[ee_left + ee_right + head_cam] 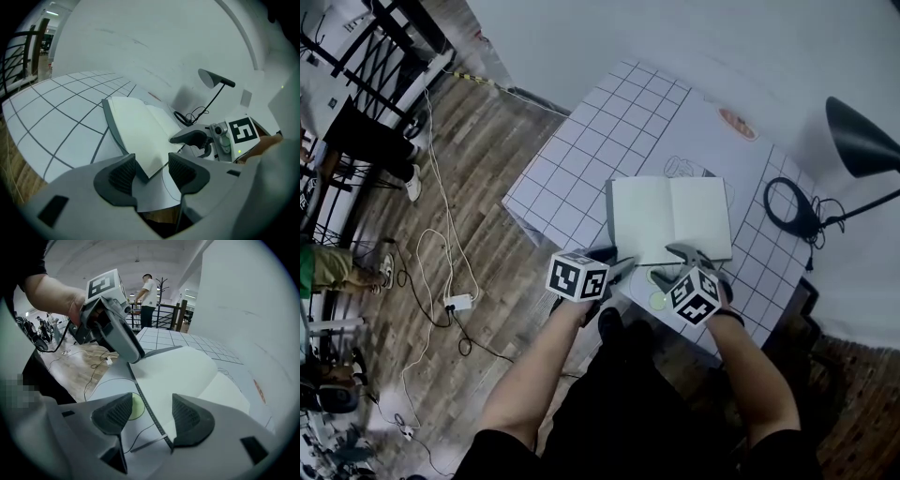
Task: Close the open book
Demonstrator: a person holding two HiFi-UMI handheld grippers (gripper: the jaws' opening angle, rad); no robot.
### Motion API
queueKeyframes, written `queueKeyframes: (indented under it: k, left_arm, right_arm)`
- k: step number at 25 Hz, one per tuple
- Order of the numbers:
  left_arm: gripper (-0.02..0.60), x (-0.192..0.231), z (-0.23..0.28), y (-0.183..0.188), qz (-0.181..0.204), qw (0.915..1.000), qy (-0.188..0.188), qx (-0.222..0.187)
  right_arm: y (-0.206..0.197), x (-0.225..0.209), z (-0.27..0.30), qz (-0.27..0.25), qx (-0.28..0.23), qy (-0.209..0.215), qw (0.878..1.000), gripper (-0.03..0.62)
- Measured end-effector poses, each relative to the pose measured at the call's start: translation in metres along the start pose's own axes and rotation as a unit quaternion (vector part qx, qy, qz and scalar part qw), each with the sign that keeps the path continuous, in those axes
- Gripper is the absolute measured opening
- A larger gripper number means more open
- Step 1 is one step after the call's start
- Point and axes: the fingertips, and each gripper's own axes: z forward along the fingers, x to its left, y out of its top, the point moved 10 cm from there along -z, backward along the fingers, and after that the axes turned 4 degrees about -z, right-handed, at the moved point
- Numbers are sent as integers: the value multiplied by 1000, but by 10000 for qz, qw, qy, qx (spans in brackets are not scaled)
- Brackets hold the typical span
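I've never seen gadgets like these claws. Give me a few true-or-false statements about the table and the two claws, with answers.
1. The book lies open on the table. True.
2. The left gripper is clamped shut. False: its jaws stand apart, with the book's corner between them.
3. In the head view, a black lamp is to the right of the book. True.
4. The right gripper holds a pen. False: its jaws are apart over the book's near edge and grip nothing.
5. The open pages are full of print. False: they look blank white.
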Motion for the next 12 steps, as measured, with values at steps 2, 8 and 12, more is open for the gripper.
queueKeyframes:
  k: [2, 8, 12]
  left_arm:
    - [230, -3, 2, 0, 197, 9997, 137, 90]
    - [232, -13, 1, -1, 621, 9961, 580, 232]
    - [232, -8, -2, -7, 447, 9958, 798, 70]
  right_arm:
    - [-1, 0, 1, 38, 9, 21, 10000, 250]
    - [-1, -3, 1, 129, -44, 87, 9999, 250]
    - [-2, -3, 1, 144, -54, 98, 9998, 252]
